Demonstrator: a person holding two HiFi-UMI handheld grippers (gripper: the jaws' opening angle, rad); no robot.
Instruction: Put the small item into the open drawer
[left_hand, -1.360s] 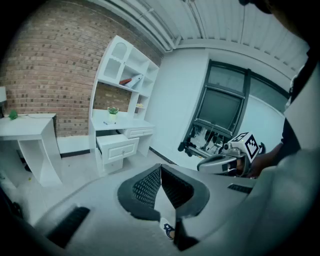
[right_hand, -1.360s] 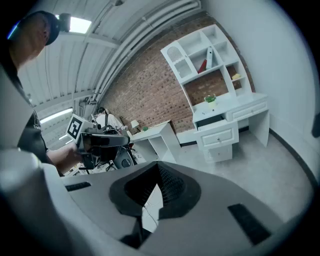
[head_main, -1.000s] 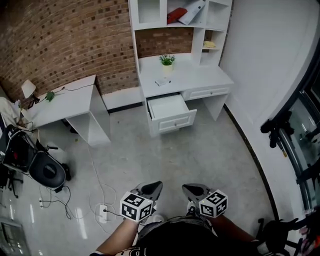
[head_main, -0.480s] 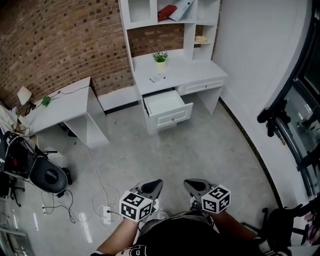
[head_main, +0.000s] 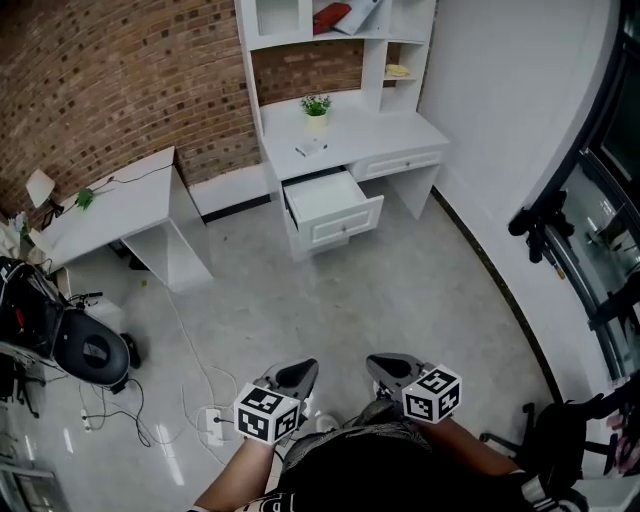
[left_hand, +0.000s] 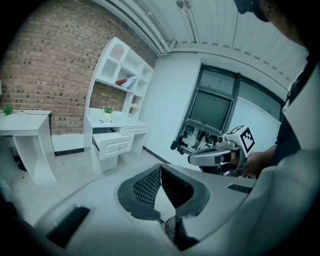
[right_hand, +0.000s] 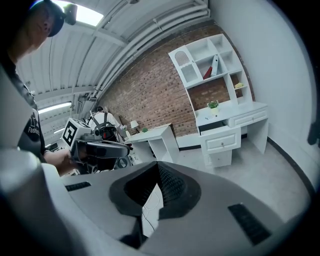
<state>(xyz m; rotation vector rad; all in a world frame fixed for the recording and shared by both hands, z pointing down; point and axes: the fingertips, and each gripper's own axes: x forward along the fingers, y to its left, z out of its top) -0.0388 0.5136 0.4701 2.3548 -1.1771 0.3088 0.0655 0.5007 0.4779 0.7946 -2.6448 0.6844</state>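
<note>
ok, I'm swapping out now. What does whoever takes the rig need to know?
Left gripper: fingers shut, empty, held low near the body.
Right gripper: fingers shut, empty, beside the left one.
Small pale flat item: on top of the white desk, in front of the small potted plant.
White open drawer: pulled out just below the item.
Done: nothing beyond the drawer being open.
Left: cross the floor to the desk, pick up the item, place it in the drawer.
</note>
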